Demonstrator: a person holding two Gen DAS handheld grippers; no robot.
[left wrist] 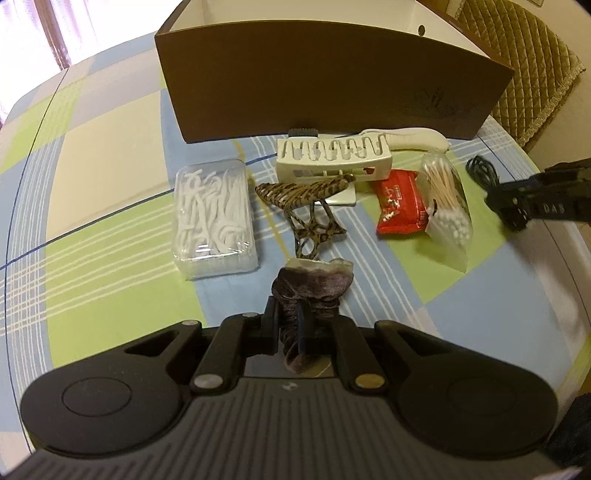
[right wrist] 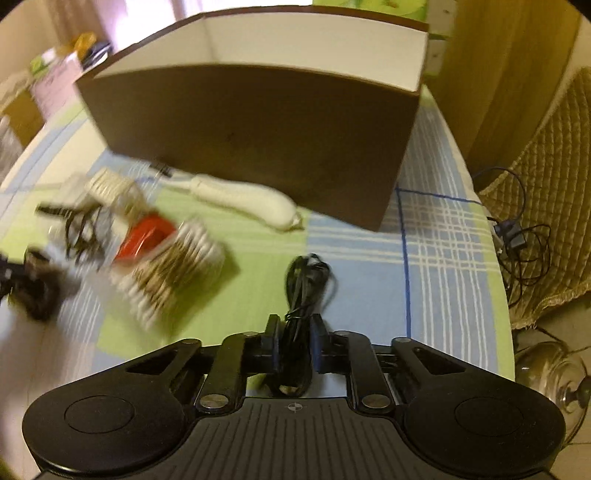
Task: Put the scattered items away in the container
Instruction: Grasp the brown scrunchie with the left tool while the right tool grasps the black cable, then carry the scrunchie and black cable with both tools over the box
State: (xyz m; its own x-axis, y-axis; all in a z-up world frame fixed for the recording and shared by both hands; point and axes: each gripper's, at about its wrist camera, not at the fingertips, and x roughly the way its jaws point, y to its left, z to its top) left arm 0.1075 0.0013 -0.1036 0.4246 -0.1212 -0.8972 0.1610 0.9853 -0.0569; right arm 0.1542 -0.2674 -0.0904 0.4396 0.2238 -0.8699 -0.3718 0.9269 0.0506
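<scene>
A brown box [left wrist: 332,77] stands at the back of the checked tabletop [left wrist: 96,206], with a floss-pick case [left wrist: 214,218], a patterned hair claw [left wrist: 306,206], a red packet [left wrist: 400,203] and bagged cotton swabs [left wrist: 447,199] scattered before it. The left tongs [left wrist: 295,317] grip a crumpled purple velvet scrunchie [left wrist: 314,284] above the cloth. The right tongs [right wrist: 295,332] pinch a bundled black cable [right wrist: 306,284] near the box's corner.

Checked tablecloth [left wrist: 110,155], quilted chair [left wrist: 524,70], bright curtained window [left wrist: 48,33]
</scene>
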